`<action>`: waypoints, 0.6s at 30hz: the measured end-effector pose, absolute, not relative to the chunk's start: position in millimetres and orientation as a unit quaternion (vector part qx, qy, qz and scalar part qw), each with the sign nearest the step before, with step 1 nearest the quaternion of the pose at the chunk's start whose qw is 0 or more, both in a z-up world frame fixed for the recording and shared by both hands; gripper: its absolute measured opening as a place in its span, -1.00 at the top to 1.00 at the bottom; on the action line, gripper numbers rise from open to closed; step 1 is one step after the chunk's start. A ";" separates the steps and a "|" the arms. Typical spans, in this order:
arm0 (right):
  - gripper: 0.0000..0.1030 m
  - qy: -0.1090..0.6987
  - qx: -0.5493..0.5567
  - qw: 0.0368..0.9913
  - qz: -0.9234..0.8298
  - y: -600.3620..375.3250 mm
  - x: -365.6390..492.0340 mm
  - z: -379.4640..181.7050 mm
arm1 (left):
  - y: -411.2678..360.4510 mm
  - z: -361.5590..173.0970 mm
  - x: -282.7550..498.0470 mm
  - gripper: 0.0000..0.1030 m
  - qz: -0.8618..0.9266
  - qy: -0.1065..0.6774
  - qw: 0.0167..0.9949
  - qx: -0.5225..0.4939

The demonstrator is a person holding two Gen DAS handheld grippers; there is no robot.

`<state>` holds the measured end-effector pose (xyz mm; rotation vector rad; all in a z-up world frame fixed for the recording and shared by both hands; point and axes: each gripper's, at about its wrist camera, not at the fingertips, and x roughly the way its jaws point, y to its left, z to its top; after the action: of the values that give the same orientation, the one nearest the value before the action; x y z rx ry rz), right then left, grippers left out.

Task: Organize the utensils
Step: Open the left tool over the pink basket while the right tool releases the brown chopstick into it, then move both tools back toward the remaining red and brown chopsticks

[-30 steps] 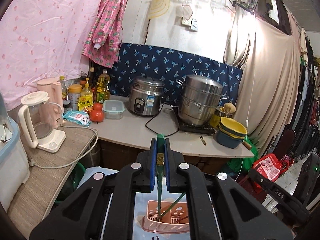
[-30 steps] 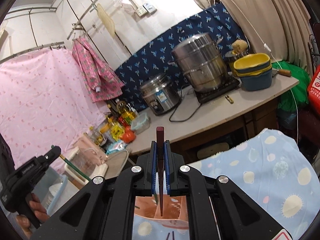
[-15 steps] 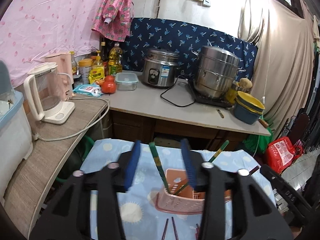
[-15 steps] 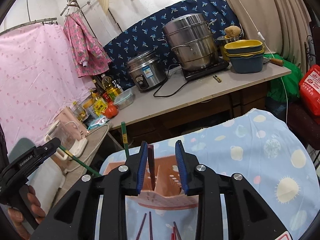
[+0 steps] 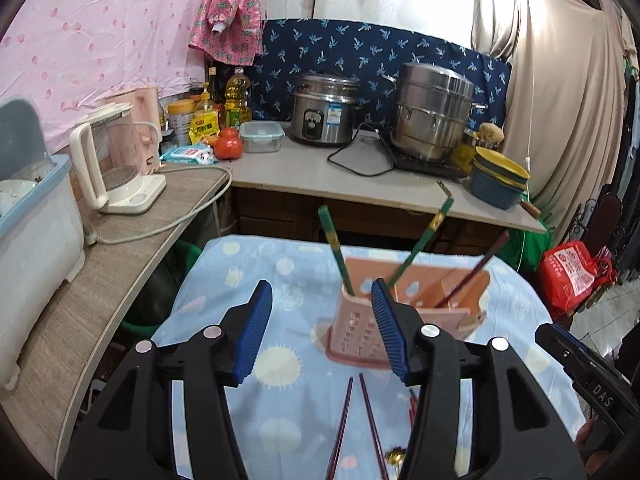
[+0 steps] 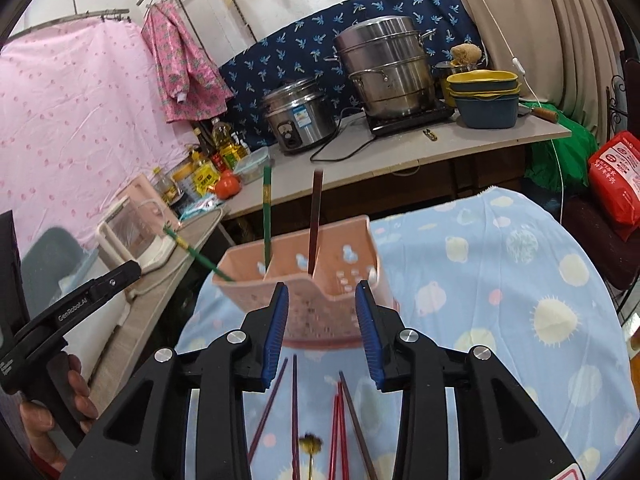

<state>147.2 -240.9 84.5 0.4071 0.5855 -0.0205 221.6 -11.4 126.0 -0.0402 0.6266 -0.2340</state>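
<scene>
Left gripper (image 5: 322, 330) apart and empty, right gripper (image 6: 322, 330) likewise apart, pink holder (image 6: 320, 276) on tabletop (image 6: 500, 300) containing three chopsticks (image 6: 314, 222), loose chopsticks (image 6: 294, 412) lying before it.

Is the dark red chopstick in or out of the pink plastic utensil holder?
In. The dark red chopstick stands inside the pink plastic utensil holder, its lower end below the rim; neither open gripper touches it.

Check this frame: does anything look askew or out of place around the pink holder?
Nothing damaged or spilled. One green chopstick leans far out over the pink holder rim, while the other green chopstick stands nearly upright. Several dark chopsticks lie loose on the tablecloth.
</scene>
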 end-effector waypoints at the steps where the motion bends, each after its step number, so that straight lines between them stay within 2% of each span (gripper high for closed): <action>1: 0.34 0.290 0.196 0.937 -0.010 -238.9 142.3 81.8 | -11.2 122.4 217.6 0.05 -0.116 0.311 0.943 -0.019; 18: 0.34 0.370 0.133 0.920 -0.005 -196.4 63.0 17.7 | 1.8 33.8 138.2 0.05 -0.107 0.395 0.912 0.008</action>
<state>63.0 -196.4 17.7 0.2729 0.7602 -0.0110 138.2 1.8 33.8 0.0171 0.8137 -0.2206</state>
